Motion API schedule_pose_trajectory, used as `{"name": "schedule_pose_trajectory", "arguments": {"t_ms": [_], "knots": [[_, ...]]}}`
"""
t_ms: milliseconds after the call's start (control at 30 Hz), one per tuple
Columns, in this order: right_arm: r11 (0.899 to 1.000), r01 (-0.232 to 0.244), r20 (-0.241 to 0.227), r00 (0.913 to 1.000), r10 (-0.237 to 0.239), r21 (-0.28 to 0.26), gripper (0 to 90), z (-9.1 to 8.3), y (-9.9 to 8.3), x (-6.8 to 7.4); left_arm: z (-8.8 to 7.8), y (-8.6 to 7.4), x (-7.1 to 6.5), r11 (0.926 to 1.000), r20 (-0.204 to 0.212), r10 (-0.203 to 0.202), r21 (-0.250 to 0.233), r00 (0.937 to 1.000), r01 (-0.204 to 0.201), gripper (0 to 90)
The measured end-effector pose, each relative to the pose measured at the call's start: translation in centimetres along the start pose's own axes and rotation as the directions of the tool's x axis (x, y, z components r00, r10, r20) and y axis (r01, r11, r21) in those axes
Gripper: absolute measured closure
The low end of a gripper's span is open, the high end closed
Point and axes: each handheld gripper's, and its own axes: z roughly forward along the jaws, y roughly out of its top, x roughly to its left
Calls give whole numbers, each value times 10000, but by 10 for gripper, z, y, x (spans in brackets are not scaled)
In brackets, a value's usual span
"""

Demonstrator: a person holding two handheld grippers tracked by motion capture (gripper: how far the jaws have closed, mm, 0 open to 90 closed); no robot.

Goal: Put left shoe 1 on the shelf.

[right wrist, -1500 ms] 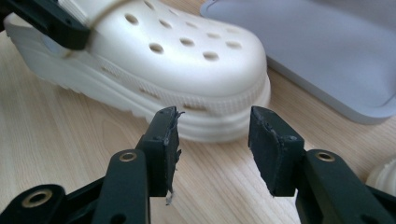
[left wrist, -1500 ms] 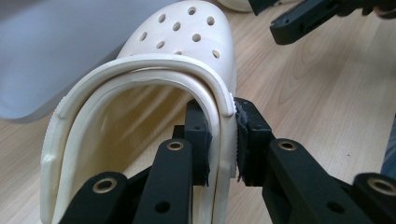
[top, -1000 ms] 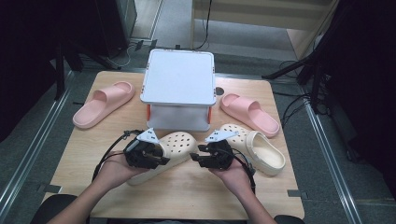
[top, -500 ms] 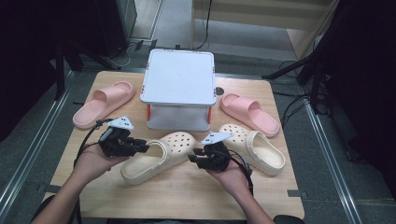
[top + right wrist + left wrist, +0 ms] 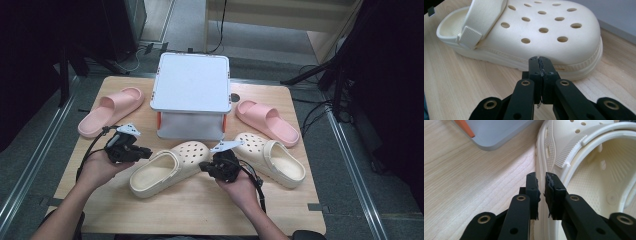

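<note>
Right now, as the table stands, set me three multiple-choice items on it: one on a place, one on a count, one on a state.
1. Where does the farther-right pink slide lie, relative to the grey box?
A. On top of it
B. To its right
C. In front of it, between the hands

2. How many cream clogs lie on the table?
A. Two
B. One
C. Three

3. How do the fingers of the right gripper stand?
A. Wide open
B. Closed on a clog's strap
C. Shut, nothing between them

Key:
1 B: in the high view that slide lies beside the box's right edge.
2 A: one clog lies between the hands, and the other lies right of it.
3 C: in the right gripper view the pads meet, just short of the clog's toe.
</note>
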Motion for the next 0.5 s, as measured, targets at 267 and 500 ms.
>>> {"name": "schedule_pose_trajectory", "arguments": {"t_ms": [267, 500], "knots": [[10000, 66, 417, 9991, -66, 11, 885, 3, 0, -1, 2, -4, -1, 10000, 100, -52, -79, 9999, 53, 831], [9999, 129, 457, 9989, -131, 41, 889, 4, 1, -1, 2, -8, -3, 9995, 186, -175, -249, 9997, 180, 862]]}}
